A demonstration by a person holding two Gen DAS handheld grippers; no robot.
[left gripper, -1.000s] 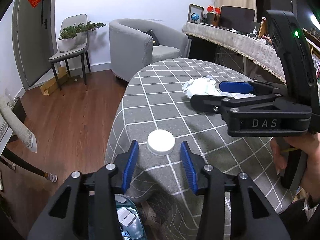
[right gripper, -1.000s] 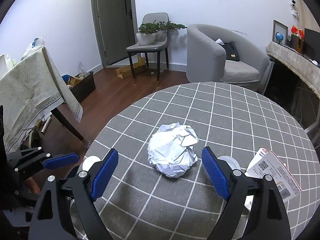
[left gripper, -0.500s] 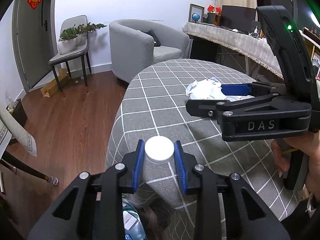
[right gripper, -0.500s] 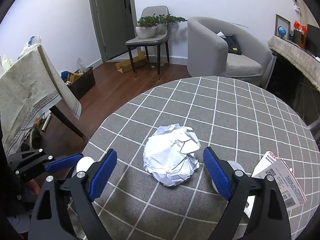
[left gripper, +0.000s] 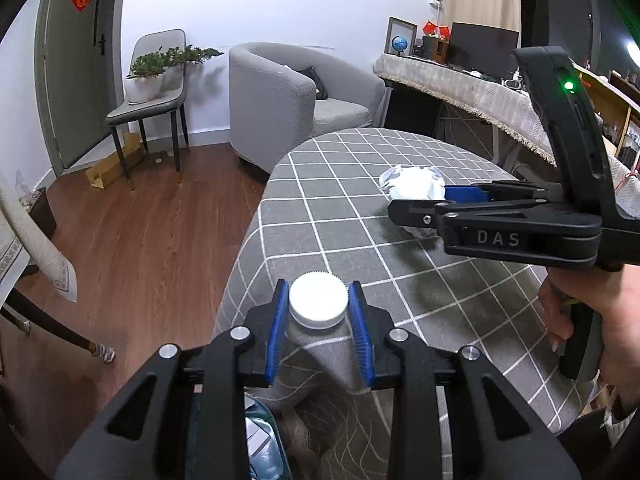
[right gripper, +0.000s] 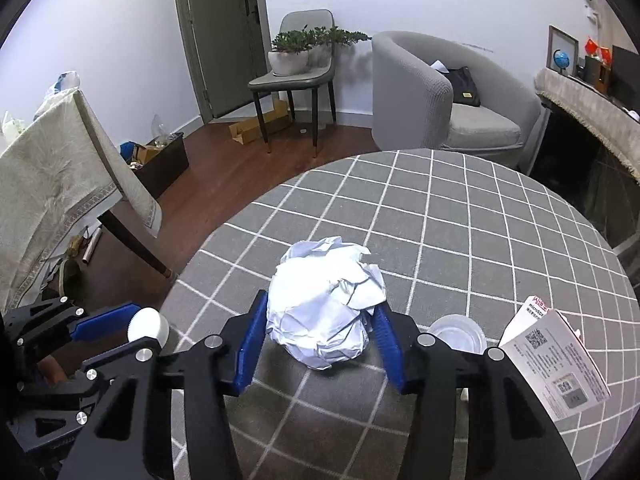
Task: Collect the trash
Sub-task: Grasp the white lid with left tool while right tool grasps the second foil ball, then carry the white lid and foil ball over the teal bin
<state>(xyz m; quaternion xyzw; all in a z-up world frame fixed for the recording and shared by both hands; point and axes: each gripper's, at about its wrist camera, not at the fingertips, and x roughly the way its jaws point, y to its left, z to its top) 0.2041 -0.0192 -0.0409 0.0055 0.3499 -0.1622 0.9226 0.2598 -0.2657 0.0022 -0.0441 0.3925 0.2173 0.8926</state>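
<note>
My left gripper (left gripper: 318,292) is shut on a white ridged cap (left gripper: 318,305) at the near edge of the round checked table (left gripper: 332,200); what hangs under the cap is unclear. In the right wrist view the cap (right gripper: 146,325) shows at lower left against a blue left pad. A crumpled white paper ball (right gripper: 324,312) sits mid-table. My right gripper (right gripper: 320,306) straddles it with its jaws closing, and both blue pads touch its sides. From the left wrist view, the right gripper (left gripper: 440,200) reaches in from the right over the ball (left gripper: 412,184).
A clear plastic lid (right gripper: 456,330) and a white printed leaflet (right gripper: 556,368) lie right of the ball. A bin with scraps (left gripper: 260,440) stands below the table edge. A hand (left gripper: 592,308) holds the right gripper. A grey armchair (right gripper: 440,92) and chair stand beyond.
The left jaws closed onto the white cap and have stayed there. The right jaws narrowed from wide apart to touching both sides of the paper ball.
</note>
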